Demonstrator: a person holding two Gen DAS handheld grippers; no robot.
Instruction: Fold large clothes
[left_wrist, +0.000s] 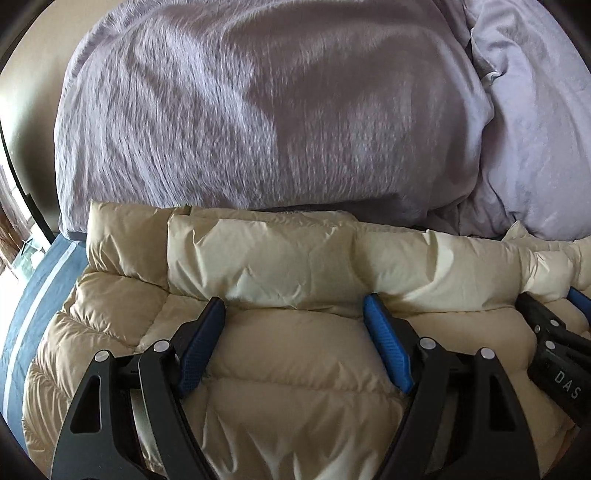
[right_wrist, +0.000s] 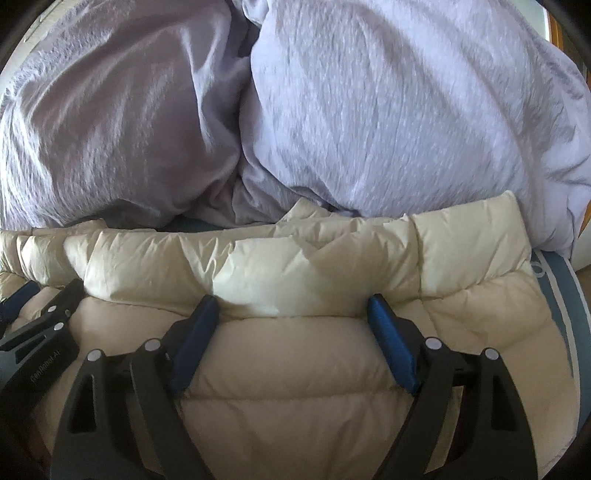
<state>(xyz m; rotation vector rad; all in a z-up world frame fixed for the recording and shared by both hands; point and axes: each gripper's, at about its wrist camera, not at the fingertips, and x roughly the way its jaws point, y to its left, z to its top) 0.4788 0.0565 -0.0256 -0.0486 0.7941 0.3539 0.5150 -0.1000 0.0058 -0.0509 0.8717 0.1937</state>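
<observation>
puffer jacket (left_wrist: 295, 369) flat on bed — folded band (left_wrist: 295, 258) across top | left gripper (left_wrist: 295, 306) and right gripper (right_wrist: 291, 304) side by side, jaws wide, gripping nothing — likely pressing the fold flat

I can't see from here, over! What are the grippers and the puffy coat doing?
Left gripper open, right gripper open, both over the cream puffer coat. Coat's far edge rolled back. Lilac duvet bunched just beyond it.

I see the puffer jacket (left_wrist: 295, 354) as thin cream cloth, quilted, crinkled and faintly shiny. My left gripper (left_wrist: 295, 310) is matt black plastic with silvery metal pins, its pads (left_wrist: 388, 354) ribbed blue rubber; the right gripper (right_wrist: 291, 306) looks the same. The lilac duvet (left_wrist: 258, 110) is soft, matt, finely crinkled fabric. The blue bedsheet (left_wrist: 33, 295) is flat woven cloth.
</observation>
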